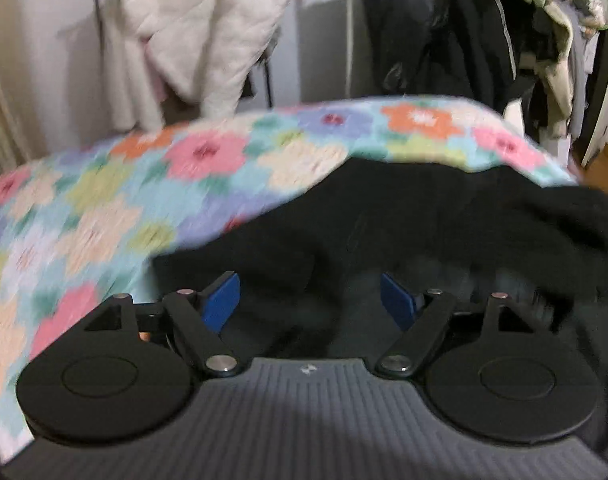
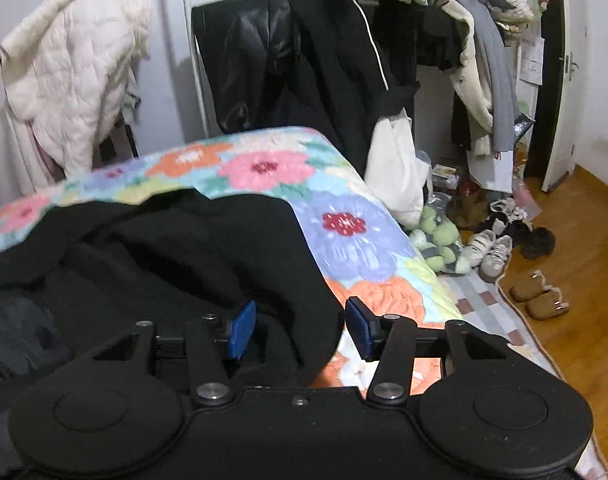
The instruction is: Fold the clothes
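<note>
- Left wrist view: the left gripper [image 1: 309, 300] is seen with its blue fingers [image 1: 222, 300] spread wide apart, nothing pinched between them; it is held low over a black garment [image 1: 423, 220].
- The black garment is spread in rumpled folds on a floral bedspread [image 1: 104, 200], which is patterned with pink, orange, yellow and lilac flowers on pale blue. This view is blurred, so whether the fingers touch the cloth cannot be told.
- Behind the bed, a white quilted jacket [image 1: 200, 28] is hung at the left and a black jacket [image 1: 427, 28] at the right.
- Right wrist view: the right gripper [image 2: 300, 330] is likewise shown released, its blue fingers [image 2: 242, 330] well apart. The garment's [image 2: 184, 248] right-hand edge is seen running between the two fingers: the left finger is backed by black fabric, the right one by the bedspread [image 2: 355, 236].
- The white quilted jacket [image 2: 72, 80] is hung against the wall at the left, and the black jacket [image 2: 256, 64] behind the bed's far end.
- On the wooden floor [image 2: 583, 260] beside the bed, white sneakers [image 2: 489, 252] and brown slippers [image 2: 537, 294] are seen, with a bag of green balls [image 2: 439, 240] near the bed's corner.
</note>
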### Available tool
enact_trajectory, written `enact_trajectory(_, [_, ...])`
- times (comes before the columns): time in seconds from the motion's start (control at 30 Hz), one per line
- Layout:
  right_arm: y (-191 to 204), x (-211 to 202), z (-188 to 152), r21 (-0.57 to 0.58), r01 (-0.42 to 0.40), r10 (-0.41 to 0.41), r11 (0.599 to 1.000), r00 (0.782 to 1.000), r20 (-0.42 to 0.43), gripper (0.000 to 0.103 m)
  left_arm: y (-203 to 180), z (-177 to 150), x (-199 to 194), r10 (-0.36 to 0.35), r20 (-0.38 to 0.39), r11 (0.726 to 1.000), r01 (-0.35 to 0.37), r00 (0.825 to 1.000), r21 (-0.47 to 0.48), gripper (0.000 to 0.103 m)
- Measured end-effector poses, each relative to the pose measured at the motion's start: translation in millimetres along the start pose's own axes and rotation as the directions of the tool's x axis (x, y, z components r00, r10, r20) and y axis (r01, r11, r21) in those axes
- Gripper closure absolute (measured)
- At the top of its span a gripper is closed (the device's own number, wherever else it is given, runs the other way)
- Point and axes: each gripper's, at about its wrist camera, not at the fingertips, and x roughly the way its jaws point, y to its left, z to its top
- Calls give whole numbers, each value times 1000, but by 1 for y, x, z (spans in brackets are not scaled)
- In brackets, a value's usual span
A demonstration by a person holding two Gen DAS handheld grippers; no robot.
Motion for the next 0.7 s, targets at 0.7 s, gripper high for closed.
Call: enact_trajectory(0.7, [59,-163,-5,-40,-326,328,944,944,34,41,-6,-171,-128,429,-77,839,-365,900,405,26])
